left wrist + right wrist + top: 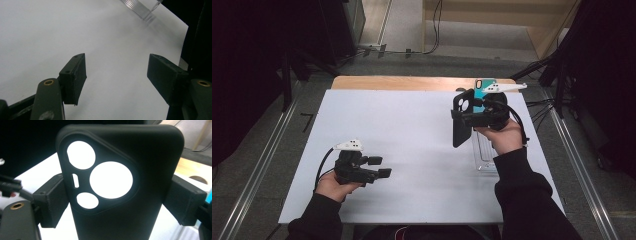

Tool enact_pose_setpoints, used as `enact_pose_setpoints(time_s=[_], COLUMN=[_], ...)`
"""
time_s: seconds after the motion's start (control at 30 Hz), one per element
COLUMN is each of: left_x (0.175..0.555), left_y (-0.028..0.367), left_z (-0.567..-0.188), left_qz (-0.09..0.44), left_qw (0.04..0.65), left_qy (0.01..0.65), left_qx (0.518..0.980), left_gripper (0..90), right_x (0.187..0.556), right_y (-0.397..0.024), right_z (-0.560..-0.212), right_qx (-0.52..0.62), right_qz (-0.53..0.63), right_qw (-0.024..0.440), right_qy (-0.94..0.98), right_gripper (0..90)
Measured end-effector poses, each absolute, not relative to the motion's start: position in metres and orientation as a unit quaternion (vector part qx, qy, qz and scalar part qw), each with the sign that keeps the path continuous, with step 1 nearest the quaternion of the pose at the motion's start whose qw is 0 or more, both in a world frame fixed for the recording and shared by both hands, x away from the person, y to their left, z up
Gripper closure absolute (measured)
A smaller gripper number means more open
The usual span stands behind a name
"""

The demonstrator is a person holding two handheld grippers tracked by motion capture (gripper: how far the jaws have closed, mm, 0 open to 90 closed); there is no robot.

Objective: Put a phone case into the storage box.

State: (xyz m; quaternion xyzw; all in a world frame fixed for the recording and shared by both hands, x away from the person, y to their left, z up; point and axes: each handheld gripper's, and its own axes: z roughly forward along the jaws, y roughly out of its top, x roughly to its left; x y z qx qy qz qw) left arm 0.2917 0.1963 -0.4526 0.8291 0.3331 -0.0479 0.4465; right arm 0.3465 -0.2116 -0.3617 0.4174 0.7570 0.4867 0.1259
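right claw (468, 116): clamped across a black phone case (460, 122), pads on its two long edges, roughly mid-height; case upright, lifted off the desk (412, 150)

phone case: at about 2 o'clock on the desk, camera-cutout end up; three round holes and one small slot in the cutout block, clear in the right gripper view (120, 182)

left claw (378, 167): wide open, nothing between the pads, just bare white desk behind them in the left gripper view (117, 77); parked at about 8 o'clock, pointing toward 3 o'clock

clear rack (484, 150): see-through plastic thing lying on the desk right under the right hand, around 3 o'clock; hard to tell exactly what it is tbh

teal case (484, 90): at about 1 o'clock, behind the right claw, mostly covered by it

what could go wrong #1: grip is only on the soft thin edges, so the case could flex and pop out, or swing round between the pads, if moved fast

what could go wrong #2: bottom end of the case hangs low, could clip the clear rack or the desk on the way across

what could go wrong #3: squeezing harder likely just bows the case, not a better hold

writing/brands: none readable anywhere, no logo visible on the back of the case
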Motion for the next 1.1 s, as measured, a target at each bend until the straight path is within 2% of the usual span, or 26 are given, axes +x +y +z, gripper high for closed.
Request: enact_pose_setpoints(time_s=[0.37, 0.77, 1.1], left_x=[0.291, 0.290, 0.291], left_y=[0.199, 0.201, 0.202], left_z=[-0.452, -0.452, -0.453], left_qz=[-0.039, -0.039, -0.041], left_qw=[0.444, 0.445, 0.445], left_qy=[0.330, 0.331, 0.331], left_qx=[0.832, 0.831, 0.831], left_gripper=[32.0, 32.1, 32.1], right_x=[0.356, 0.374, 0.398], right_y=[-0.235, -0.254, -0.267], right_z=[-0.352, -0.346, -0.348], right_qx=[0.469, 0.525, 0.561], right_qz=[0.474, 0.442, 0.445], right_qw=[0.161, 0.224, 0.243], right_qy=[0.728, 0.692, 0.655], right_gripper=[12.4, 12.3, 12.4])
